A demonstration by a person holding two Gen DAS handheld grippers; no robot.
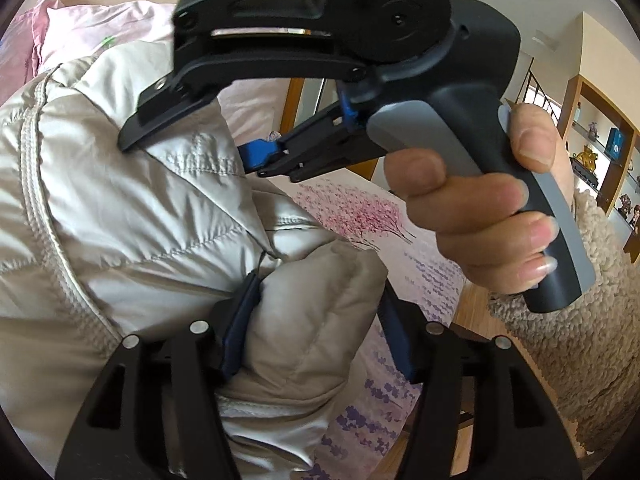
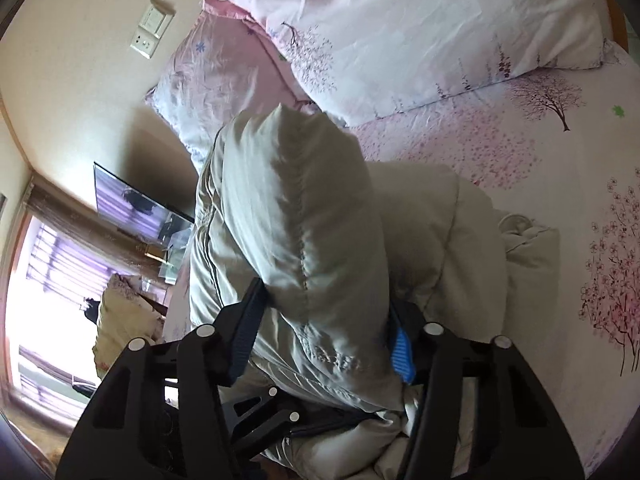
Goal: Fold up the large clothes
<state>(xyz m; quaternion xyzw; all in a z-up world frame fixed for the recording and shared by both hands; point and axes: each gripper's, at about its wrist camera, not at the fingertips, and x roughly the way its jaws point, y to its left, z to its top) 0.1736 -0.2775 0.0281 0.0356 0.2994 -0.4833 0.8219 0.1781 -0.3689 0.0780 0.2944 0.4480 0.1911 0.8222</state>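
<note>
A pale beige quilted down jacket (image 1: pixel 132 216) is lifted above a bed. My left gripper (image 1: pixel 316 328) is shut on a thick puffy fold of the jacket, its blue pads (image 1: pixel 240 328) pressing each side. My right gripper (image 2: pixel 324 332) is shut on another bunched fold of the jacket (image 2: pixel 304 208). In the left wrist view the right gripper (image 1: pixel 256 156) shows from the side, held by a hand (image 1: pixel 492 208), its blue finger pushed into the fabric. The rest of the jacket droops onto the bed (image 2: pixel 440 240).
The bed has a pink floral sheet (image 2: pixel 560 200) and two pillows (image 2: pixel 400 32) at its head. A wall (image 2: pixel 80 60) with a switch plate stands on the left; a window (image 2: pixel 36 280) is beyond. A wooden shelf (image 1: pixel 600 152) stands at the right.
</note>
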